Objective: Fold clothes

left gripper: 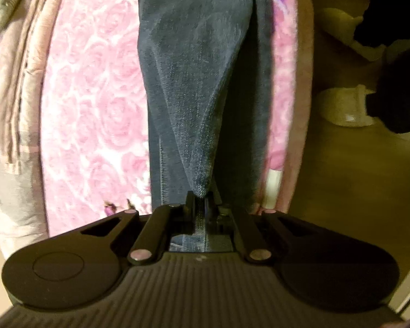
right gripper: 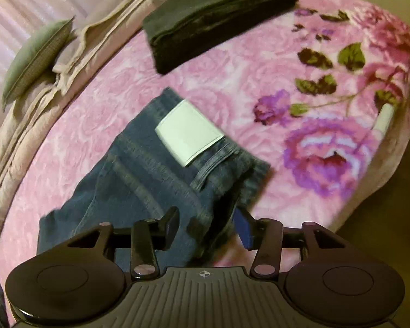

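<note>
In the left wrist view, blue jeans (left gripper: 196, 82) stretch away over the pink rose blanket (left gripper: 95, 104), pulled into a taut ridge. My left gripper (left gripper: 201, 205) is shut on a pinch of that denim. The right wrist view shows the jeans (right gripper: 139, 180) lying partly folded on the blanket (right gripper: 232, 82), with a white label patch (right gripper: 188, 134) facing up. My right gripper (right gripper: 207, 227) hovers over the near end of the jeans. Its fingers stand apart and the pads press on nothing.
A folded dark garment (right gripper: 218, 19) lies further back on the bed. A grey-green pillow (right gripper: 35, 57) and beige bedding (right gripper: 76, 54) sit along the left side. The bed's edge drops to the floor (left gripper: 355, 164) on the right, where pale objects (left gripper: 344, 106) stand.
</note>
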Motion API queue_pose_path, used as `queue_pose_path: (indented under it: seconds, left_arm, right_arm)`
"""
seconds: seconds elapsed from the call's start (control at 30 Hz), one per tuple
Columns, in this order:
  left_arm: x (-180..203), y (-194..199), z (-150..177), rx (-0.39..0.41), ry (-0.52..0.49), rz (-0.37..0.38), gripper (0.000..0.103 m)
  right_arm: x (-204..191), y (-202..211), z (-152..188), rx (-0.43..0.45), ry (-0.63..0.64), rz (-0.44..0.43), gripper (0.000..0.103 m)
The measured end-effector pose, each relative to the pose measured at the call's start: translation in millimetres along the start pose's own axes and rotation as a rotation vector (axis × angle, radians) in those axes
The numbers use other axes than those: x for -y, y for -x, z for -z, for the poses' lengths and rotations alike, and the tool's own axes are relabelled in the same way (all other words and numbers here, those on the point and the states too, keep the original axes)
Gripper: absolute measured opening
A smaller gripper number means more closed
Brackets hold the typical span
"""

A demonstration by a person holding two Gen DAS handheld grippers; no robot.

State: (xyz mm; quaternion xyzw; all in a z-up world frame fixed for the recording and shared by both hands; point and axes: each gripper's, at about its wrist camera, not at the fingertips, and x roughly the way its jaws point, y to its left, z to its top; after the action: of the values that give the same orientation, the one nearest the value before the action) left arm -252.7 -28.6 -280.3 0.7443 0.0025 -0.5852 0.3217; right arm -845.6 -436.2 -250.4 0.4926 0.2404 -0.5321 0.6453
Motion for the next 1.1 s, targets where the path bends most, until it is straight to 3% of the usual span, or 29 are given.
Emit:
queue_pose_path:
  seconds: [0.2,0.3,0.33,0.37,0.4,0.53,0.67,0.73,0.87,1.1]
  left_arm:
    - [22,0,12,-0.013,0.026,-0.050,0.011]
    - [21,10,28,-0.032,0.140,-0.019,0.012]
    - [20,15,36,-0.044,0.192,0.001,0.013]
    - [18,20,44,-0.056,0.256,0.019,0.013]
    - [15,25,52,-0.068,0.323,0.036,0.013]
    - [-18,48,97,-0.026,0.752,0.090,0.017]
    - [-52,45,135,0.073,0.943,0.086,0.024]
    - [-66,32,150,0.129,0.956,0.110,0.024]
    - [-91,-13,169,0.190,0.876,0.164,0.024]
    - [-90,-112,160,0.235,0.779,0.414,0.026]
  right_arm:
    - [-68,13,40,-0.088,0.164,-0.080,0.050]
    - [-116,2,65,-0.162,0.262,-0.166,0.054]
    - [-133,-4,73,-0.184,0.307,-0.199,0.060]
    - [-151,-9,81,-0.205,0.352,-0.233,0.072]
    - [-169,-14,89,-0.225,0.399,-0.266,0.074]
    - [-236,-28,118,-0.279,0.581,-0.382,0.074]
    - [-287,-27,148,-0.266,0.689,-0.430,0.075]
    - [-305,-28,163,-0.256,0.703,-0.426,0.075]
    - [-327,-29,199,-0.253,0.659,-0.353,0.075]
    - [-364,-27,263,-0.301,0.688,-0.260,0.075]
